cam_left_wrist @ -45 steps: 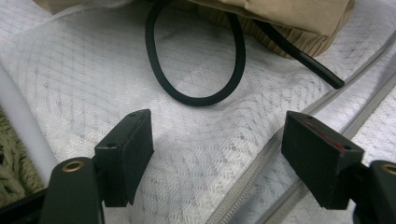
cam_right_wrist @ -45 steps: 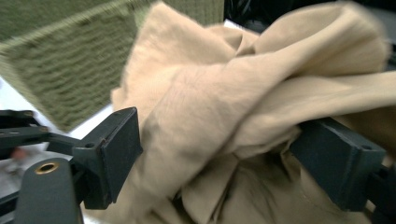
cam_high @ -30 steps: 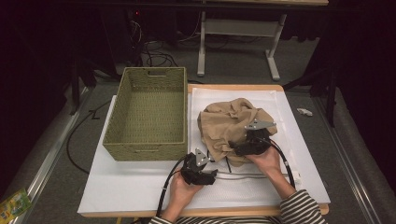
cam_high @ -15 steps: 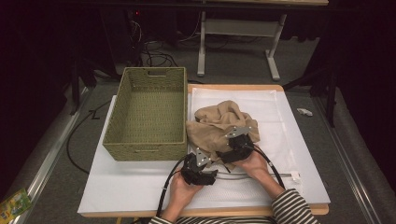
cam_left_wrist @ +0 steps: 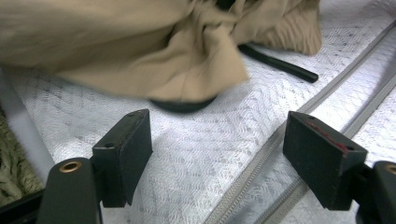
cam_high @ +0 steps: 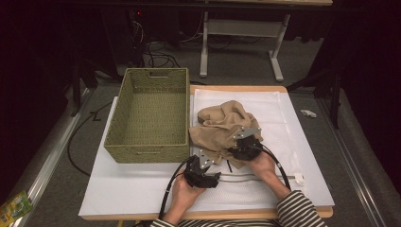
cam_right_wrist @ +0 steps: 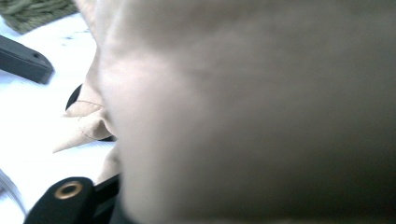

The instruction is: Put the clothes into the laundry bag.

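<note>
Tan garment (cam_high: 222,126): bunched at 12 o'clock of left gripper (cam_high: 204,174), jaws apart, empty; right gripper (cam_high: 240,150) nearer, buried in its folds, jaw state indeterminable.

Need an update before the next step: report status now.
Left gripper open, short of cloth. Right gripper buried in cloth, state unclear. Basket alongside.

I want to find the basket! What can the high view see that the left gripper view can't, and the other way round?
High view: the whole green basket, both hands, the right gripper at the tan cloth's near edge, and the floor with cables.

Left gripper view: the left gripper up close, jaws wide apart with nothing between them, the mat's woven pattern, and a dark piece under the cloth's edge.

Both: the cloth crumpled on the white mat, and the mat's zipper.
</note>
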Demonstrator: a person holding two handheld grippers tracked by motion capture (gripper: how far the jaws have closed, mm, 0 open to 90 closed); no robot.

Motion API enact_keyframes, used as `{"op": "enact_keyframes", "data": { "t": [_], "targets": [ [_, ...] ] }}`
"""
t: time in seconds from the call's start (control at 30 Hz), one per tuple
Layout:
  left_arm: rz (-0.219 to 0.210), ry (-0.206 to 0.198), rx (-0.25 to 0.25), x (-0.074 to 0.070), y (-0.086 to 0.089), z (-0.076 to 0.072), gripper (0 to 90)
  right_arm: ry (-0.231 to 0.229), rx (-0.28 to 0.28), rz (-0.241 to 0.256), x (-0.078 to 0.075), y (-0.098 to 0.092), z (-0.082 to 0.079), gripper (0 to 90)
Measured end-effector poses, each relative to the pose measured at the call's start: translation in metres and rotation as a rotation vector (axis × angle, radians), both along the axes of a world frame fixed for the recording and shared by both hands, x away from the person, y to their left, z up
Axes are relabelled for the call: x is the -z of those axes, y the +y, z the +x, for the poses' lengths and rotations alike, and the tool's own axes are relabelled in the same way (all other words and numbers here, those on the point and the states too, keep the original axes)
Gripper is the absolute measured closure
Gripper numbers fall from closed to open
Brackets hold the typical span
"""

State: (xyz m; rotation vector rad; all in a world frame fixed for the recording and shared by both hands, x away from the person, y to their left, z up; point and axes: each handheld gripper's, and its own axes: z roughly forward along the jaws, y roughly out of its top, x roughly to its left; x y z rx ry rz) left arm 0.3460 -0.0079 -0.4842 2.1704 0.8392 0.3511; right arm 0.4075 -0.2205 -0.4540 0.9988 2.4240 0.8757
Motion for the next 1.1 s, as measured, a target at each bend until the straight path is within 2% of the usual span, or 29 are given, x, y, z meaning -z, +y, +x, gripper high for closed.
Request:
{"op": "enact_keyframes", "data": {
  "t": [0.03,0.1,0.3,0.47,0.63,0.83,1.1],
  "targets": [
    [0.0,0.0,0.0,0.0,0.0,0.0,24.6,-0.011,0.009,-0.017,-0.001,-0.005,0.0,66.2],
    [0.001,0.0,0.004,0.0,-0.001,0.0,24.7,-0.014,0.019,-0.017,-0.002,-0.009,0.0,66.7],
    [0.036,-0.005,0.03,-0.004,-0.01,0.001,27.7,-0.012,0.081,0.017,-0.009,-0.042,-0.001,67.8],
    [0.057,-0.021,0.07,-0.012,-0.024,0.002,29.5,-0.024,0.104,0.029,-0.014,-0.063,-0.006,68.3],
    [0.065,-0.017,0.094,-0.013,-0.036,0.006,30.0,-0.036,0.136,0.069,-0.019,-0.086,-0.013,68.7],
    [0.061,-0.002,0.118,-0.01,-0.044,0.01,29.4,-0.062,0.143,0.098,-0.027,-0.104,-0.024,69.0],
    [0.081,-0.004,0.135,-0.008,-0.047,0.009,28.5,-0.062,0.158,0.135,-0.029,-0.118,-0.03,69.3]
  ]
}}
